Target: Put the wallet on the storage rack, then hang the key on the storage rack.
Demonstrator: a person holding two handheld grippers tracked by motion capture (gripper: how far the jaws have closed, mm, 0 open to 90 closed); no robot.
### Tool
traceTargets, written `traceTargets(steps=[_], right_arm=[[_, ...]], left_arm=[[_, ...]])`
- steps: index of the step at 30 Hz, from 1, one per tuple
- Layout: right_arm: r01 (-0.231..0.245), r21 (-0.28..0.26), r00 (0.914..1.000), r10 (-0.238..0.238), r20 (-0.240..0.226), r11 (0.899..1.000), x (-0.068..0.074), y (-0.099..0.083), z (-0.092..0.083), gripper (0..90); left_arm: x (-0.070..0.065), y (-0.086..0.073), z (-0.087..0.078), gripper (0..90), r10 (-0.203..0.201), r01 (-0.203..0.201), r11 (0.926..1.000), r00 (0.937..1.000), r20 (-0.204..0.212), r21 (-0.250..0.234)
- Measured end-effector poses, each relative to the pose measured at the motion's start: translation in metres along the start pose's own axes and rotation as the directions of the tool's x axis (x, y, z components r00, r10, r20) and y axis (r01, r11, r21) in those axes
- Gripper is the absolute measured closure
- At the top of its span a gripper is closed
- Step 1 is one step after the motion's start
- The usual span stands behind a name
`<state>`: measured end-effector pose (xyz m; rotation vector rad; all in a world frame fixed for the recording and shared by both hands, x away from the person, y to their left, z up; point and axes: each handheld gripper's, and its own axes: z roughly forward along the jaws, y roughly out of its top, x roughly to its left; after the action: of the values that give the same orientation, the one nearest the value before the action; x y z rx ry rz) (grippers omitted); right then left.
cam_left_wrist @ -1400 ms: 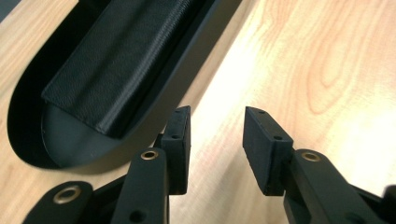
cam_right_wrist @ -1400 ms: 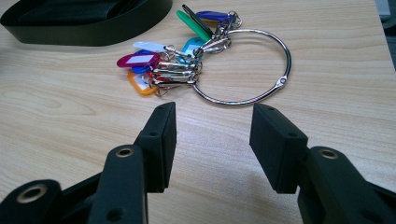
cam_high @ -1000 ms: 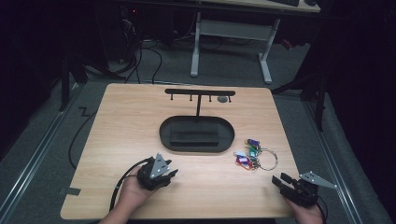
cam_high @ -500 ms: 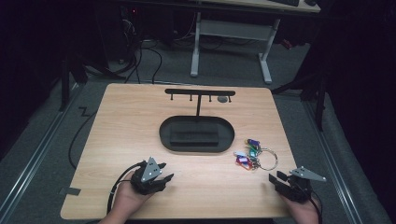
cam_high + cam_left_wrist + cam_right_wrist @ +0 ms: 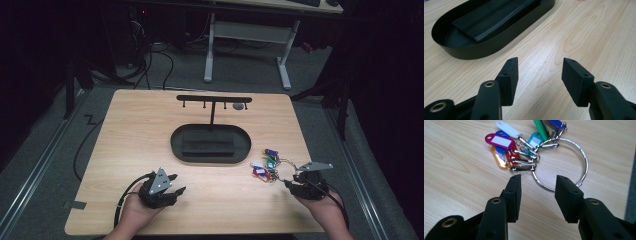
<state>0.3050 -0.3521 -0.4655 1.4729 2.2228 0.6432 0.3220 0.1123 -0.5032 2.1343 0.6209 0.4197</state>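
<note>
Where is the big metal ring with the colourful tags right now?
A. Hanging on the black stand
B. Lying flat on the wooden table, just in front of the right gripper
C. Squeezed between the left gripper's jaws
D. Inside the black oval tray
B. The ring with tags lies flat on the table, just ahead of the right gripper, whose jaws stand apart and pinch nothing.
</note>
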Motion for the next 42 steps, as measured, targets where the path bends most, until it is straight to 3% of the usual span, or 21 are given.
traceTargets(steps=[4, 11, 20, 28, 30, 31, 34, 35, 36, 37, 38, 42], right_arm=[[0.014, 0.042, 0.9999, -0.014, 0.001, 0.999, -0.003, 0.014, -0.003, 55.9], [0.032, 0.134, 0.9992, -0.035, 0.020, 0.991, -0.014, 0.040, -0.002, 55.1], [0.044, 0.177, 0.9981, -0.051, 0.035, 0.983, -0.030, 0.056, -0.001, 54.7], [0.064, 0.252, 0.9971, -0.072, 0.024, 0.966, -0.040, 0.068, 0.010, 54.7], [0.073, 0.268, 0.9967, -0.080, 0.016, 0.961, -0.041, 0.071, 0.015, 54.7], [0.087, 0.297, 0.9954, -0.095, 0.013, 0.951, -0.042, 0.075, 0.018, 54.7], [0.098, 0.315, 0.9946, -0.104, 0.003, 0.944, -0.042, 0.077, 0.023, 54.8], [0.106, 0.342, 0.9937, -0.112, 0.000, 0.934, -0.043, 0.081, 0.027, 54.8], [0.106, 0.342, 0.9937, -0.112, 0.000, 0.934, -0.043, 0.081, 0.027, 54.8], [0.119, 0.368, 0.9918, -0.127, -0.002, 0.922, -0.044, 0.084, 0.032, 54.8], [0.119, 0.368, 0.9918, -0.127, -0.002, 0.922, -0.044, 0.084, 0.032, 54.8], [0.147, 0.412, 0.9885, -0.148, -0.030, 0.899, -0.046, 0.094, 0.042, 54.9]], left_arm=[[0.001, 0.000, 0.001, 46.6, -0.015, 0.015, 0.9999, 0.9999, 0.002, 0.005], [0.001, -0.001, 0.002, 45.9, 0.001, -0.001, 0.9999, 0.9999, -0.011, 0.012], [-0.003, 0.000, 0.004, 45.6, 0.024, -0.024, 0.9995, 0.9997, -0.008, 0.021], [-0.003, -0.002, 0.009, 45.4, 0.033, -0.033, 0.9988, 0.9994, 0.000, 0.037], [-0.002, -0.003, 0.008, 45.4, 0.036, -0.036, 0.9985, 0.9994, 0.001, 0.041], [-0.002, -0.003, 0.005, 45.4, 0.032, -0.032, 0.9990, 0.9995, -0.002, 0.032], [-0.003, -0.003, 0.003, 45.5, 0.032, -0.031, 0.9991, 0.9995, -0.007, 0.027], [-0.003, -0.005, 0.000, 45.5, 0.036, -0.036, 0.9989, 0.9993, -0.010, 0.029], [-0.003, -0.005, 0.000, 45.5, 0.036, -0.036, 0.9989, 0.9993, -0.010, 0.029], [-0.004, -0.006, -0.001, 45.5, 0.043, -0.042, 0.9985, 0.9990, -0.014, 0.034], [-0.004, -0.006, -0.001, 45.5, 0.043, -0.042, 0.9985, 0.9990, -0.014, 0.034], [-0.002, -0.008, -0.003, 45.6, 0.029, -0.029, 0.9988, 0.9995, -0.010, 0.039]])
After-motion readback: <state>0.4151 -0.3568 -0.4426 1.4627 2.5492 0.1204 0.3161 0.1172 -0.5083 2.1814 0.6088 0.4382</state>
